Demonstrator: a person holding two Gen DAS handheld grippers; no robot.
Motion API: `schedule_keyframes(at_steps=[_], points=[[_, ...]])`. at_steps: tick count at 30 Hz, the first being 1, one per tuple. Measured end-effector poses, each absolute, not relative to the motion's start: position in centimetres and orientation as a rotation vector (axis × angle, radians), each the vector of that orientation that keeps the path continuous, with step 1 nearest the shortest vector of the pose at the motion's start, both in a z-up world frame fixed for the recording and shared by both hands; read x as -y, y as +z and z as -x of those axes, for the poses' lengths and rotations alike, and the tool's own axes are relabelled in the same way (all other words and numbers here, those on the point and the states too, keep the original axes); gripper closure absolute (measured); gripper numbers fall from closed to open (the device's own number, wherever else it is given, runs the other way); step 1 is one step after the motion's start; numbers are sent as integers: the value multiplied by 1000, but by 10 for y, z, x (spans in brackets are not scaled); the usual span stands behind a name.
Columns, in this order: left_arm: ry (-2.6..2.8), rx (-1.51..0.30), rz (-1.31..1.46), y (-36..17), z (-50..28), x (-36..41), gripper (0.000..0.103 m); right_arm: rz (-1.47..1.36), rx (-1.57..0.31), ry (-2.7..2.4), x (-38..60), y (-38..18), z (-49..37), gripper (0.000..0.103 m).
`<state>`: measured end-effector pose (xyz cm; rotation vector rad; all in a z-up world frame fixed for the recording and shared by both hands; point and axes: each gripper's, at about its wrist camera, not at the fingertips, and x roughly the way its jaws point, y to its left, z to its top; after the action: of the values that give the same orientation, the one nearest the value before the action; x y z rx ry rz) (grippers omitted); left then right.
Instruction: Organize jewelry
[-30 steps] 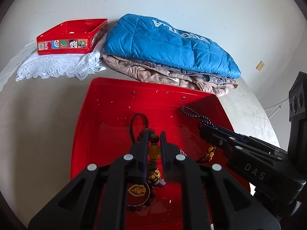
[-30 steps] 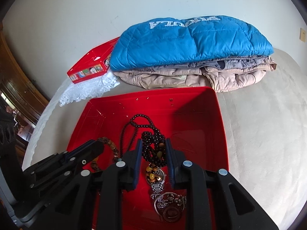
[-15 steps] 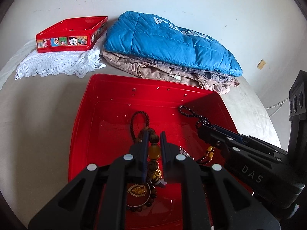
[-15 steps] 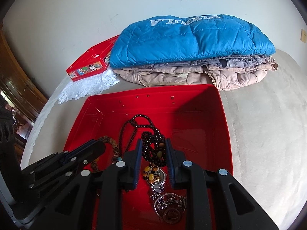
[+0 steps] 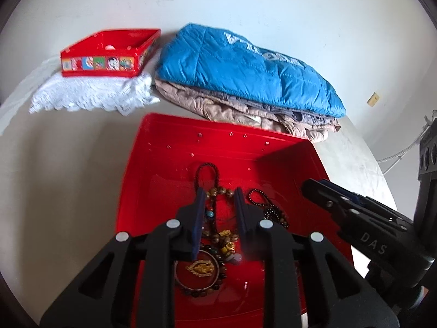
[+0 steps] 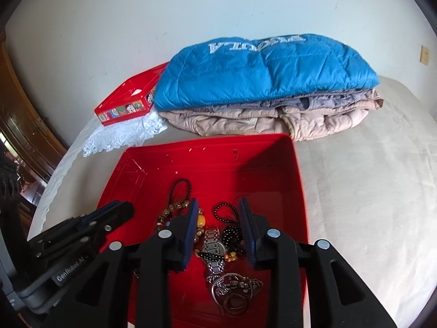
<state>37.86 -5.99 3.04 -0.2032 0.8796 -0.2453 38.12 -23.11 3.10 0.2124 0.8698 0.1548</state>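
At lower centre of both views I see my left gripper (image 5: 218, 199) and right gripper (image 6: 218, 210) over the red tray (image 5: 169, 147), jaws opening, clamping nothing. The jewelry (image 6: 218, 243) lies heaped on the tray floor beneath them.

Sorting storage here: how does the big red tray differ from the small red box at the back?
The red tray is larger, plain-sided, and sits directly on the bed near the grippers; the red box is smaller, has cartoon pictures along its side, and rests on white lace. The tray holds jewelry; the box's contents are unclear. Both are open-topped and red.
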Motion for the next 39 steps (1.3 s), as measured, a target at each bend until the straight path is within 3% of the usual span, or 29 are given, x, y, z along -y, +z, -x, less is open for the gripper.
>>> schedule_keyframes(at_steps=[7,12,19,24,25,39], points=[[-200,-806,160,53,-364,56,68,-174,-818,115,235,46,-368,59],[-185,-781,127,62,-354,57,53,-155,-808,106,236,51,-360,49],[-157,-745,87,72,-332,57,34,-157,-800,83,244,57,-344,24],[-98,-688,59,81,-312,50,10,-147,-795,75,247,62,-327,7],[-74,-664,42,83,-305,48,10,-143,-793,70,247,64,-323,4],[-73,-632,4,93,-243,39,7,-66,-736,71,229,79,-268,4]])
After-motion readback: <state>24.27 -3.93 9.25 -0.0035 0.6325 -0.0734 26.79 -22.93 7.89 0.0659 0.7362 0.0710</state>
